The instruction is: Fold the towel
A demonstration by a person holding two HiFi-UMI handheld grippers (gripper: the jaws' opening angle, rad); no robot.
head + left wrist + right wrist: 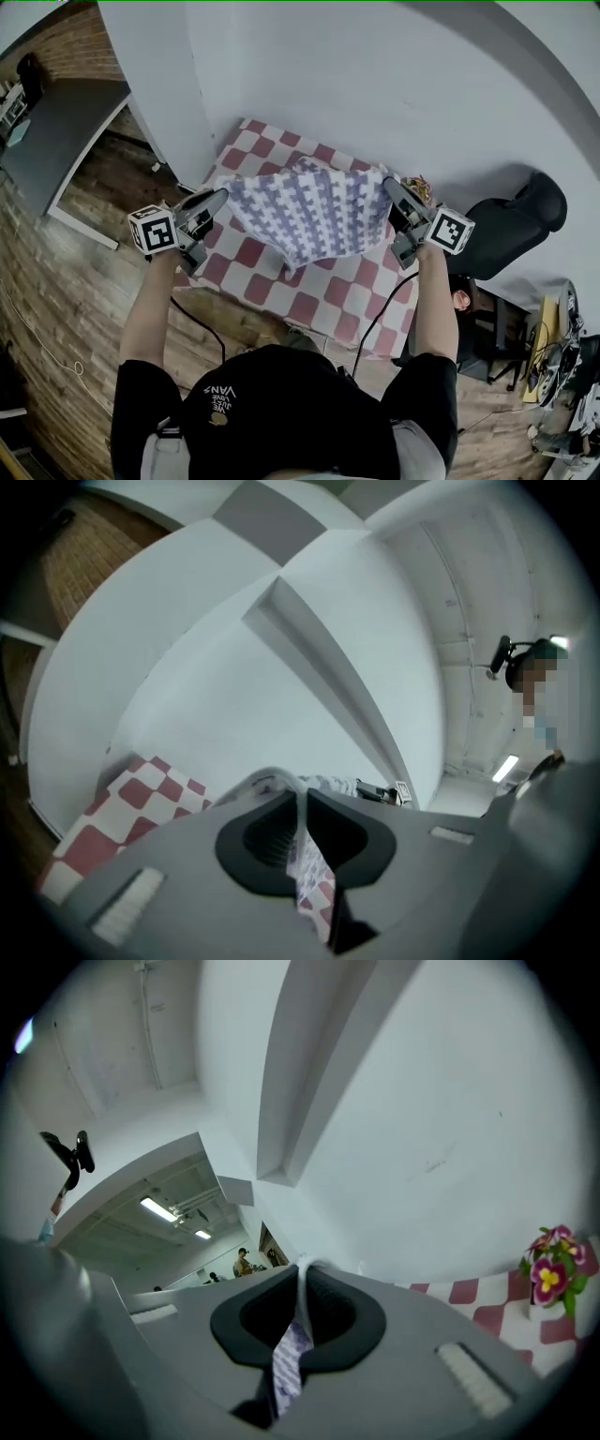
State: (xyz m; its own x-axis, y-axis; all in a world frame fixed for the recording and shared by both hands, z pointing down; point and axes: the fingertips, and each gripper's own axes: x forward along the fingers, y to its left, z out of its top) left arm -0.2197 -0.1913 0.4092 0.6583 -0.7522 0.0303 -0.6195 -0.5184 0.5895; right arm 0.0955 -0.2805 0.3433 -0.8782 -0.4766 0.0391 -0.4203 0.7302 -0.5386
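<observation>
As claws point(214, 200) point(392, 190) pinch its top edge, towel point(309, 211) hangs

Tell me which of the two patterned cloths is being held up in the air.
The purple-and-white towel, clamped between the left gripper and right gripper; the red-checked cloth lies flat underneath it.

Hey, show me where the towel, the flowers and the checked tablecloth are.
towel point(309, 214), head view, middle of the lifted patterned cloth.
flowers point(551, 1274), right gripper view, the pink and yellow blooms.
checked tablecloth point(323, 295), head view, bare red-and-white part below the towel.
</observation>
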